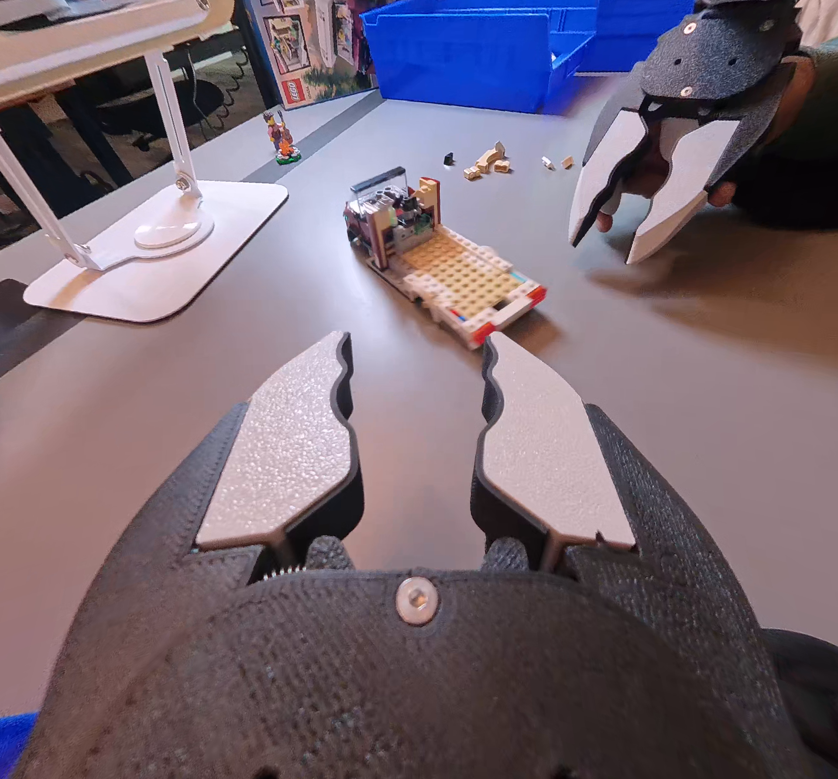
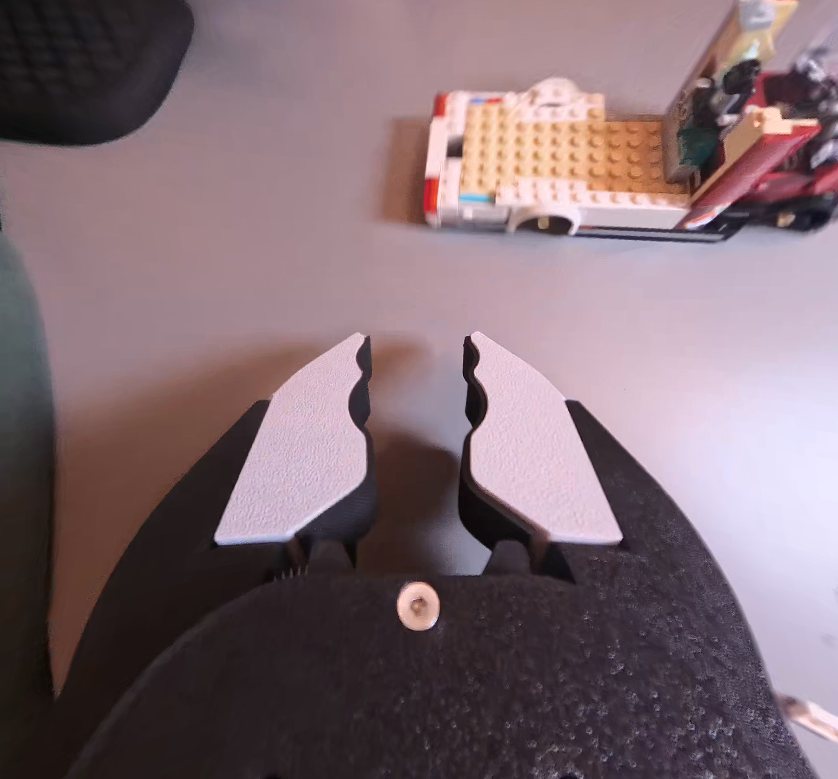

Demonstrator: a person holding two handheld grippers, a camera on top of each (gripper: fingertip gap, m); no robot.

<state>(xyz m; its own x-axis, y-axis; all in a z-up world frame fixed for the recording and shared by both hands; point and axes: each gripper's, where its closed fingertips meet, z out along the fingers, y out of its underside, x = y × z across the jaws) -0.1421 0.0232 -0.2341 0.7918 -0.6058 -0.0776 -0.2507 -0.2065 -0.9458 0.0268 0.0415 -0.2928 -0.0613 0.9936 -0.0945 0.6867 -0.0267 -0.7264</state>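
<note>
Left gripper: the left gripper (image 1: 416, 340) hangs low over the grey worktop (image 1: 317, 394), jaws parted with bare surface between them; its right fingertip (image 1: 492, 342) sits just beside the rear corner of the brick-built vehicle without visibly touching it.
Right gripper: the right gripper (image 2: 417, 340) is tilted down at the worktop with its jaws apart and nothing between the pads; seen from the left wrist view (image 1: 603, 249), it stands to the right of the model, apart from it, a person's fingers showing behind it.
Brick-built vehicle: the brick-built vehicle (image 1: 458, 272) rests on the worktop between the two grippers (tan studded bed, white sides, red rear corners, a dark red cab end).
Loose pieces: a scatter of small tan bricks (image 1: 487, 163) lies beyond the model, with one small black piece (image 1: 449, 159) beside them.
Figure: a small toy figure (image 1: 283, 140) stands farther left.
Stand: a white stand (image 1: 149, 253) sits at the left.
Background: blue bins (image 1: 476, 58) and a printed box (image 1: 313, 22) line the far edge.
Near the right gripper: a dark textured shape (image 2: 77, 45), possibly a chair seat, is blurred.
</note>
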